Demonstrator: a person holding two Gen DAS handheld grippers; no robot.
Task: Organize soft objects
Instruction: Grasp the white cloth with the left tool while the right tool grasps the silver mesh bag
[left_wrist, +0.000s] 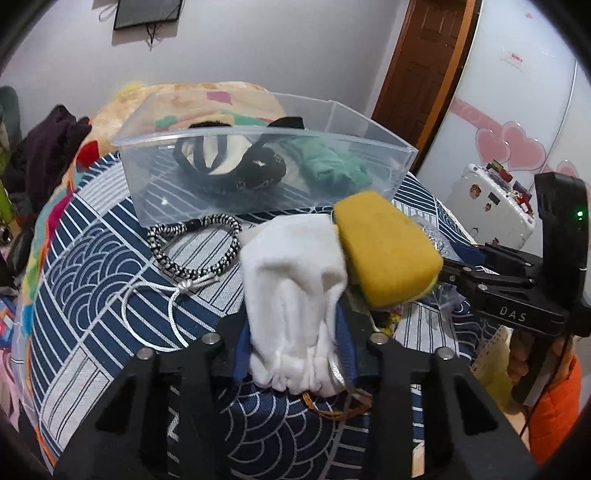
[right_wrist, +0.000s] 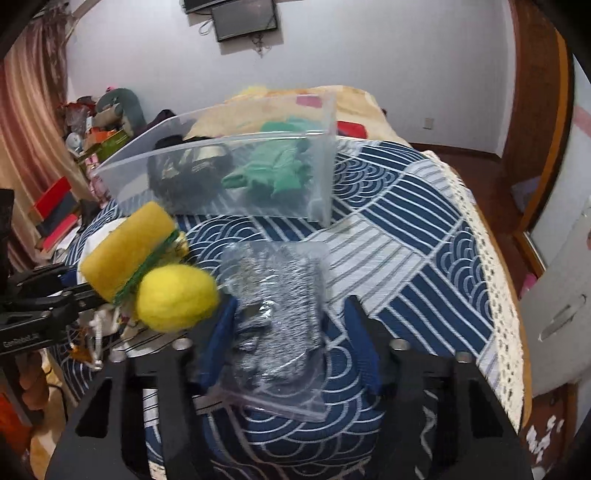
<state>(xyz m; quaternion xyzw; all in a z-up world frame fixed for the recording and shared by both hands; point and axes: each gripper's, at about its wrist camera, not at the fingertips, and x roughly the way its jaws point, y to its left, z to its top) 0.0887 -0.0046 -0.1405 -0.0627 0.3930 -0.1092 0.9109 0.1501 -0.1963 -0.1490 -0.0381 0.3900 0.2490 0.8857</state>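
A clear plastic bin stands on the blue-and-white patterned cloth and holds a black-and-cream item and a green cloth. My left gripper is shut on a white drawstring pouch. A yellow felt toy sits at the pouch's right. My right gripper is around a clear bag of grey knit fabric; its fingers look apart. The right gripper's body shows in the left wrist view.
A black-and-white braided cord and a thin white string lie in front of the bin. The patterned cloth covers the surface, with a lace edge at the right. A blanket lies behind the bin. A wardrobe and door stand at the right.
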